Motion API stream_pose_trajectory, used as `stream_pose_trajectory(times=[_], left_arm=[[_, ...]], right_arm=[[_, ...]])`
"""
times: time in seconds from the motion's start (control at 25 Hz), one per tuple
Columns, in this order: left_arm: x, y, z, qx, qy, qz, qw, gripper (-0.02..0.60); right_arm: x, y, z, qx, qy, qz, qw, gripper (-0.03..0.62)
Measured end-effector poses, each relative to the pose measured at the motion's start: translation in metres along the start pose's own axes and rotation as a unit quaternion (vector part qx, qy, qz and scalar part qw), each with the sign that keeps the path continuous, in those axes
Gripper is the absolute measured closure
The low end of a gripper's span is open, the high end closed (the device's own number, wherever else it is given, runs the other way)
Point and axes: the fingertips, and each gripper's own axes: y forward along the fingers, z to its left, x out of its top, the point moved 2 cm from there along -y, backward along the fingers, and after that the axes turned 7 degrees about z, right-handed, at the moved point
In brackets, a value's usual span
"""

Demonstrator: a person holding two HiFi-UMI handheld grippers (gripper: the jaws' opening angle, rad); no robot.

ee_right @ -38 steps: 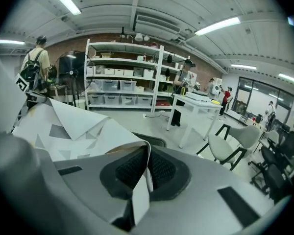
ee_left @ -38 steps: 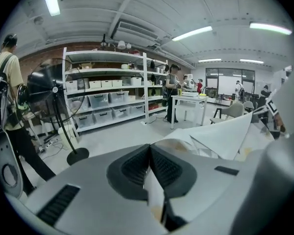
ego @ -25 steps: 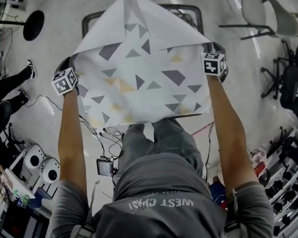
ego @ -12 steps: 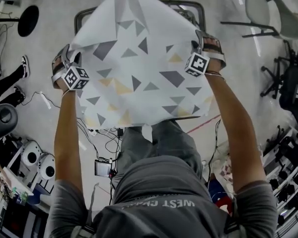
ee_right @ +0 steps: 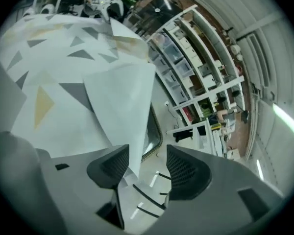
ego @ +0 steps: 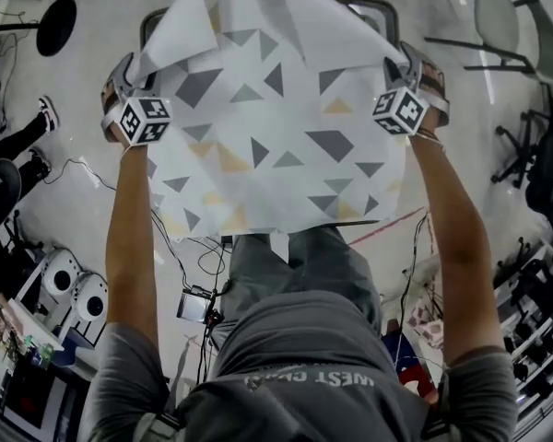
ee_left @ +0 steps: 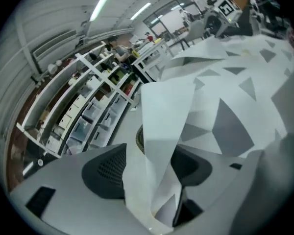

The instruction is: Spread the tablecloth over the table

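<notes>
Surface (ego: pixel 373 4) with dark rounded rim, largely covered by white tablecloth (ego: pixel 276 127) printed with grey and yellow triangles, far part observed rumpled and raised, pale floor (ego: pixel 83 205) beneath.

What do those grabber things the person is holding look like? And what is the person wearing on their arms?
The left gripper and the right gripper are both smooth light grey plastic with two rounded jaws. Their pads are dark and covered in tiny bumps. Each gripper carries a white cube printed with black square patterns. The person wears a grey T-shirt with short sleeves, so the forearms are bare.
</notes>
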Motion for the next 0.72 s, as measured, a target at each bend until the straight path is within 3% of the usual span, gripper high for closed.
stream_pose_trajectory(times=[0.16,0.24,0.32,0.4,0.56,0.72], left_arm=[[-0.012,0.005,0.035,-0.007,-0.108,0.004,0.9941,0.308],[-0.023,0.011,0.053,-0.009,-0.164,0.012,0.9864,0.310],[-0.036,0.018,0.070,-0.007,-0.217,0.021,0.9759,0.311],[-0.047,0.025,0.082,-0.008,-0.262,0.031,0.9646,0.310],[-0.063,0.031,0.087,-0.011,-0.320,0.048,0.9461,0.311],[-0.068,0.027,0.083,0.004,-0.320,0.051,0.9459,0.319]], right_arm=[[-0.021,0.023,-0.032,0.009,0.102,0.027,0.994,0.370],[-0.028,0.035,-0.046,0.012,0.128,0.037,0.991,0.370],[-0.022,0.033,-0.060,0.010,0.134,0.010,0.991,0.359],[-0.008,0.016,-0.057,0.017,0.098,-0.038,0.994,0.339],[0.000,-0.008,0.003,0.035,-0.067,-0.067,0.995,0.292],[0.006,0.000,0.024,0.001,-0.162,-0.053,0.985,0.290]])
